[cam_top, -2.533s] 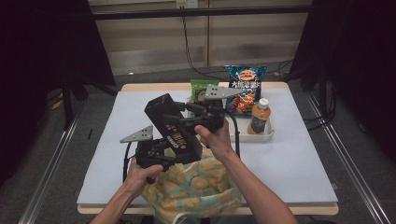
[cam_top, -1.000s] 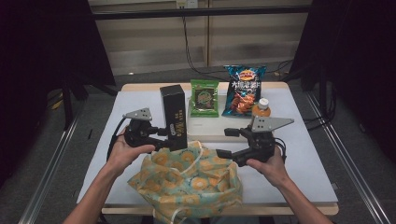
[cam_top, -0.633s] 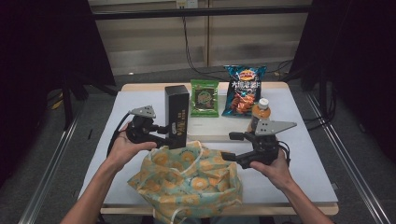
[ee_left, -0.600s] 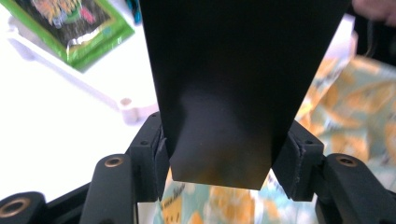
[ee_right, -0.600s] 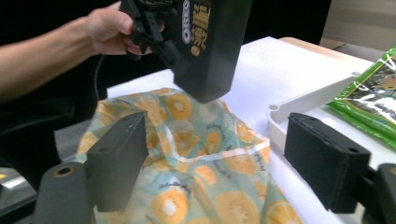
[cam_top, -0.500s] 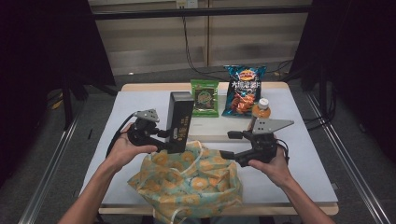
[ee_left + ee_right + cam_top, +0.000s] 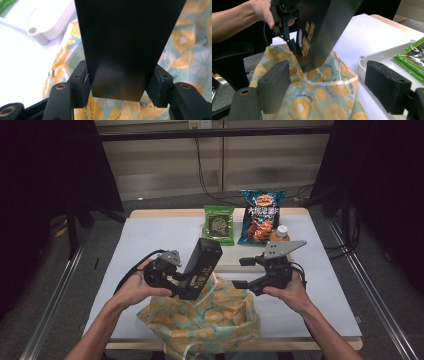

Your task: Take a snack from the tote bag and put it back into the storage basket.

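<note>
**Black box going into the fruit bag**

White desk (image 7: 150,245) under dark walls holds everything. At its near edge sits a soft bag (image 7: 210,320) with orange fruit pictures on it. The left gripper (image 7: 177,279) has its jaws squeezed on a tall black box (image 7: 200,267) with gold writing. The box tilts, its low end just over the bag. So this looks like the packing step. Next, the low end should find the bag's mouth and slide in. The right gripper (image 7: 240,272) waits just right of the box, jaws wide with nothing in them; it could hold the bag open. I cannot tell what is inside the bag. Far back, a white tray (image 7: 240,261) holds a bottle (image 7: 281,234). A green packet (image 7: 219,223) and a chips bag (image 7: 260,215) lie there too.
</note>
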Demonstrator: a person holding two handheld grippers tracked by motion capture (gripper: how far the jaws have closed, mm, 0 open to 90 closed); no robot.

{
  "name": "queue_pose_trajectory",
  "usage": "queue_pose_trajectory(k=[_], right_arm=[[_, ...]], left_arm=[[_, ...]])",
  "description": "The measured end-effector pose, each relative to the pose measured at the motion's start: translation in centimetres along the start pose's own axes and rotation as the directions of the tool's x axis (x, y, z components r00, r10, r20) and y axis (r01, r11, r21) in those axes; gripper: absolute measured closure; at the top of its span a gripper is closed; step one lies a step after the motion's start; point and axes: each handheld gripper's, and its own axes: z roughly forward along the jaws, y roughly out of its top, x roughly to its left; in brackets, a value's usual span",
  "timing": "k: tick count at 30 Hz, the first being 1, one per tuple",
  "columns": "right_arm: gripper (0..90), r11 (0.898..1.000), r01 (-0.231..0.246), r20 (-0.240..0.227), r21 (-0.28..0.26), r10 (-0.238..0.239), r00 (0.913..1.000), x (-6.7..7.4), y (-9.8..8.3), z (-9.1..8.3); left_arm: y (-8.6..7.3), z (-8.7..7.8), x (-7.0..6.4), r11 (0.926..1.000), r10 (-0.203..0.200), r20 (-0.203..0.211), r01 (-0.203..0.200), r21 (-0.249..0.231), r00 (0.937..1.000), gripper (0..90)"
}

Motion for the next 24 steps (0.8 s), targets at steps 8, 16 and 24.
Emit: queue_pose_trajectory(k=[8,16,24], right_arm=[[19.0,0.999,0.034,-0.021,0.037,-0.033,0.9992,-0.5,1.5,0.7],[20.2,0.992,0.08,-0.069,0.102,-0.073,0.9949,-0.7,3.0,1.7],[23.2,0.979,0.135,-0.122,0.151,-0.117,0.9855,-0.5,4.1,3.4]], left_arm=[[0.0,0.8,-0.7,0.9962,0.028,0.026,-0.03,0.082,0.9993,43.7],[0.2,1.8,-1.3,0.9894,0.069,0.05,-0.075,0.125,0.9964,43.6],[0.3,2.5,-1.5,0.9853,0.085,0.076,-0.095,0.142,0.9936,43.6]])
